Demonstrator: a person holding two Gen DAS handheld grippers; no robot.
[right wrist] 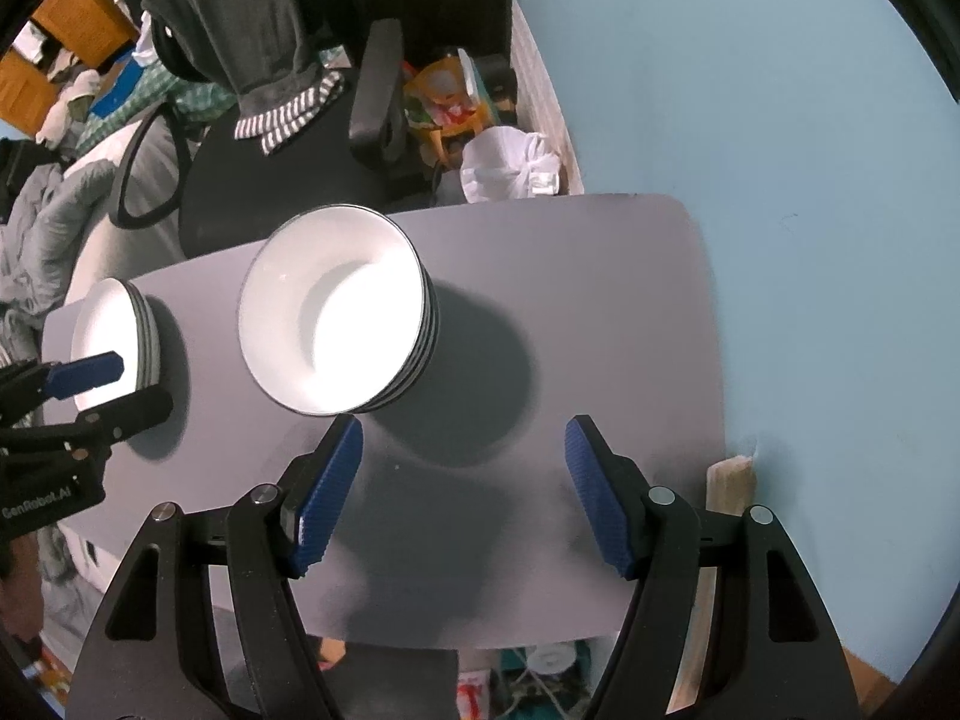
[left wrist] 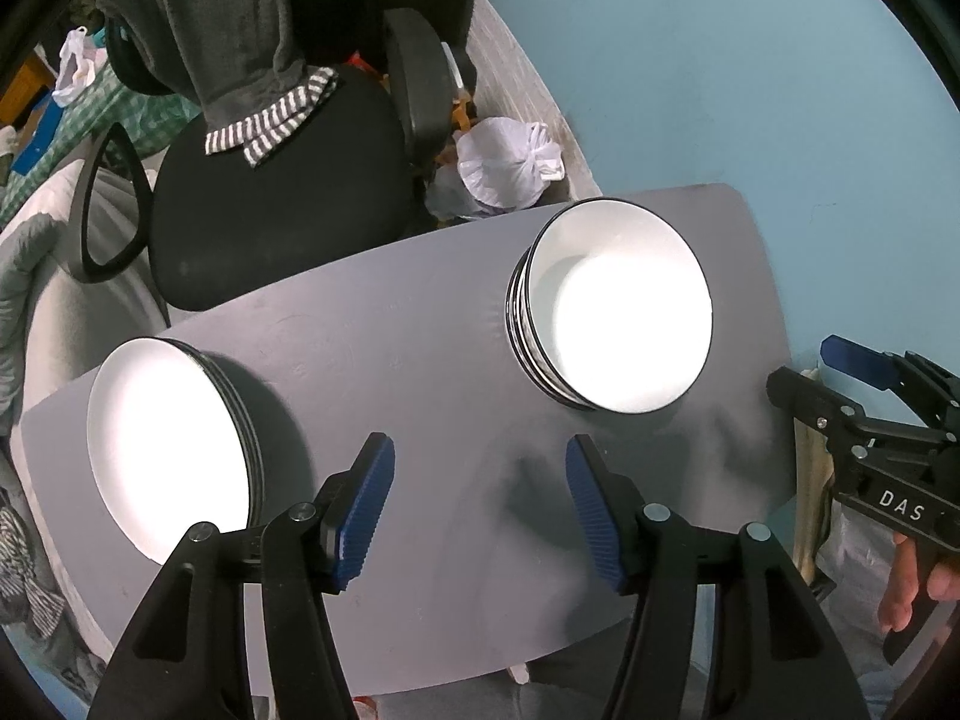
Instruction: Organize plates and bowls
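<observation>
White plates w/ dark rims sit stacked at the left end of my grey worktop; stacked bowls stand nearer the back, well apart from them. Both claws point down over the worktop. L claw is spread, nothing btwn its blue pads. R claw is spread too, empty, just in front of the bowls.

2 stacks, 2 hand-held grippers
</observation>
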